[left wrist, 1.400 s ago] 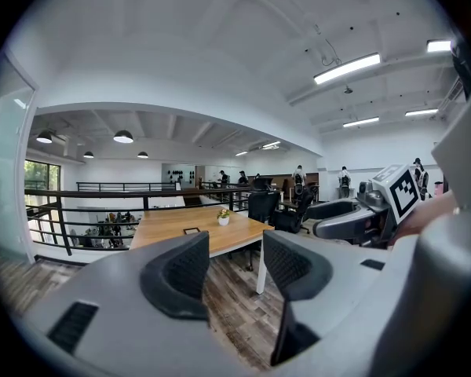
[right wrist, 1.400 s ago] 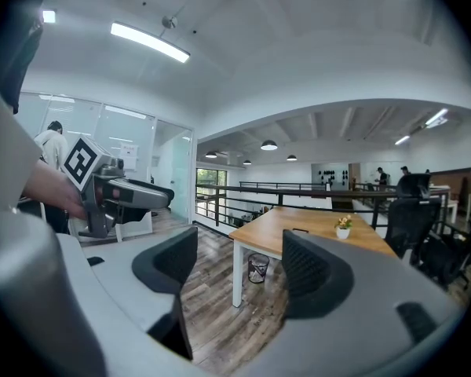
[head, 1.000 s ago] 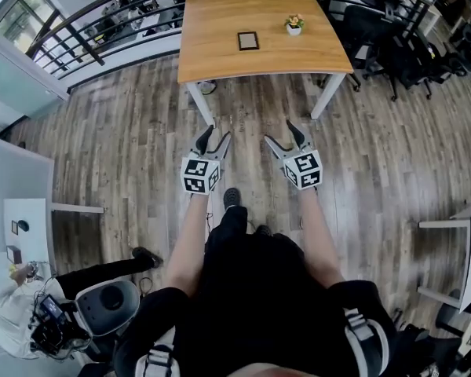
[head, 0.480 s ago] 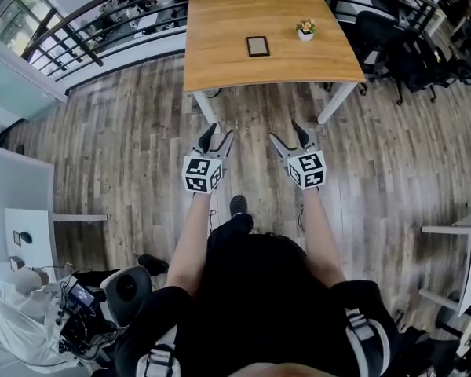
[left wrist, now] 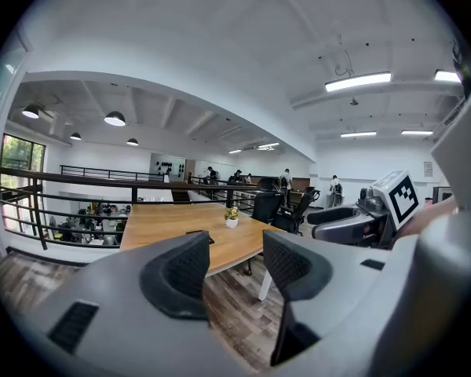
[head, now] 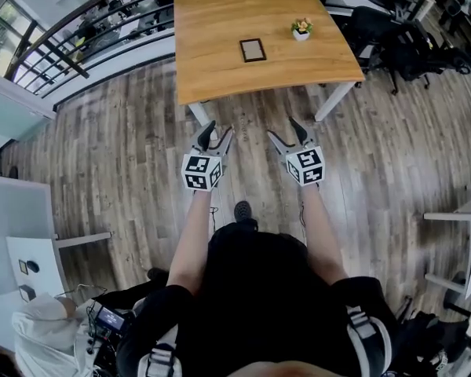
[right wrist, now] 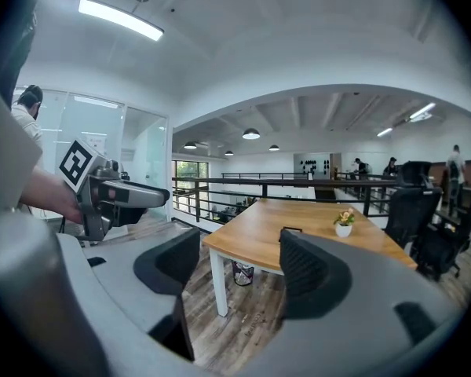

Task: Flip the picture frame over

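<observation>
- Plainly, the left gripper has its two jaws spread apart. Nothing sits between them; its own view shows only floor and the table's near edge through the gap.
- The right gripper is spread the same way and also holds nothing. A table leg and floor show between its jaws.
- Both grippers are held side by side at arm's length, over the wooden floor. Their jaws point toward the table, and neither touches anything.
- Each gripper carries its marker cube at the back, toward the person's forearm.
- Ahead of them stands the wooden table on white legs, its near edge just beyond the jaw tips in the head view.
- The picture frame lies flat near the middle of the tabletop, dark at the border and paler inside. It is well apart from both grippers.
- A small potted plant stands upright on the table, to the right of the frame and a little farther back, not touching it.
- A dark railing runs behind the table, and black office chairs stand to its right.
</observation>
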`<move>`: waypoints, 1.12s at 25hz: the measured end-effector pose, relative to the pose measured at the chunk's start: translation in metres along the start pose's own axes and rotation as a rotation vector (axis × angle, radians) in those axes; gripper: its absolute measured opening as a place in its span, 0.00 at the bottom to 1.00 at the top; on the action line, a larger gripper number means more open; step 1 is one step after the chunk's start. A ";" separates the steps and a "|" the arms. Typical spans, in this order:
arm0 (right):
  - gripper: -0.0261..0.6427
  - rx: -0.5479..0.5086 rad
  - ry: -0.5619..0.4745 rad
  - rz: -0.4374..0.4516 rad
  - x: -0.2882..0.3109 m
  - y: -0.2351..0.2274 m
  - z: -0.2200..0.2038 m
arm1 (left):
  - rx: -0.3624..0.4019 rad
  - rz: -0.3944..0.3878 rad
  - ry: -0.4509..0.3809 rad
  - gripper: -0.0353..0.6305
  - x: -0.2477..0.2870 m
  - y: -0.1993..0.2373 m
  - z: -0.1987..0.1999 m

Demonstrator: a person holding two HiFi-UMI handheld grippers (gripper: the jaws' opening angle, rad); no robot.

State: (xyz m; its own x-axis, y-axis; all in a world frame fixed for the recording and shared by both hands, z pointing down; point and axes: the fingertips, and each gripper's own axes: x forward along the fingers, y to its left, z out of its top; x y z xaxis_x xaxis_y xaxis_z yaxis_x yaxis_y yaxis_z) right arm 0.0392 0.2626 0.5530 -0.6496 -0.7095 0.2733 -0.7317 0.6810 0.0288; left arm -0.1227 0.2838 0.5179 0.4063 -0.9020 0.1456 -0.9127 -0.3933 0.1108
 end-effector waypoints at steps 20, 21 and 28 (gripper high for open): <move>0.48 0.022 0.059 -0.111 0.059 0.003 0.000 | -0.054 -0.097 0.016 0.38 0.031 0.072 -0.010; 0.48 0.022 0.059 -0.112 0.061 0.003 0.001 | -0.060 -0.094 0.018 0.38 0.033 0.076 -0.011; 0.48 0.021 0.073 -0.102 0.073 -0.003 -0.003 | -0.081 -0.074 0.017 0.38 0.042 0.088 -0.015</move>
State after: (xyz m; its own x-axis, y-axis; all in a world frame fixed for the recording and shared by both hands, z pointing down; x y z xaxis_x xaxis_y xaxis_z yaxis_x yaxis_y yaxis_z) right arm -0.0054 0.2095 0.5758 -0.5554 -0.7594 0.3390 -0.7979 0.6015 0.0402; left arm -0.1850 0.2139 0.5486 0.4738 -0.8677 0.1507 -0.8740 -0.4423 0.2012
